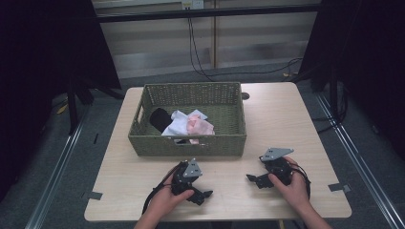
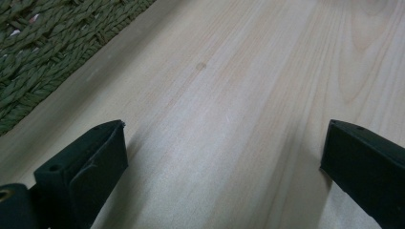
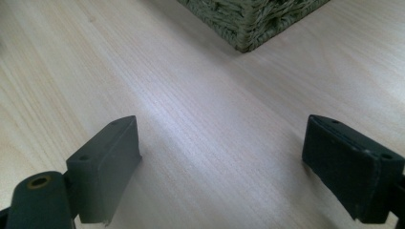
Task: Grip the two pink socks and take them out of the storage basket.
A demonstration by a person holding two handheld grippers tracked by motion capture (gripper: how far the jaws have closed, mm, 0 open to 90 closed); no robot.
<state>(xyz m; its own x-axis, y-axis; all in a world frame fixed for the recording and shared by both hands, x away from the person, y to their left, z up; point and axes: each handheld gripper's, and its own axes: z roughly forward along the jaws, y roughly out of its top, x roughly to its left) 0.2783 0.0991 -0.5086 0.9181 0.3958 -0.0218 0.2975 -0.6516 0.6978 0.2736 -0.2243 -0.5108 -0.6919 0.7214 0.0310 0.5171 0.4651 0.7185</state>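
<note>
A green woven basket [image 1: 187,147] stands at the middle back of the light wooden table [image 1: 286,124]. In it lie a black rolled item [image 1: 160,118], a white cloth [image 1: 177,125] and a pink cloth [image 1: 200,125]. My left gripper [image 1: 203,195] rests low over the table in front of the basket, held by a hand. Its jaws stand wide apart over bare wood [image 2: 224,129], and the basket's wall [image 2: 43,52] runs along the upper left. My right gripper [image 1: 254,180] sits to the right, pointing left. It is open [image 3: 220,124] with nothing between its jaws, and a basket corner [image 3: 248,19] lies ahead.
Grey tape marks [image 1: 336,187] [image 1: 92,195] sit near the table's front corners. A small dark spot [image 1: 245,96] lies beside the basket's far right corner. Dark curtains hang on both sides, and cables [image 1: 200,67] run over the floor behind the table.
</note>
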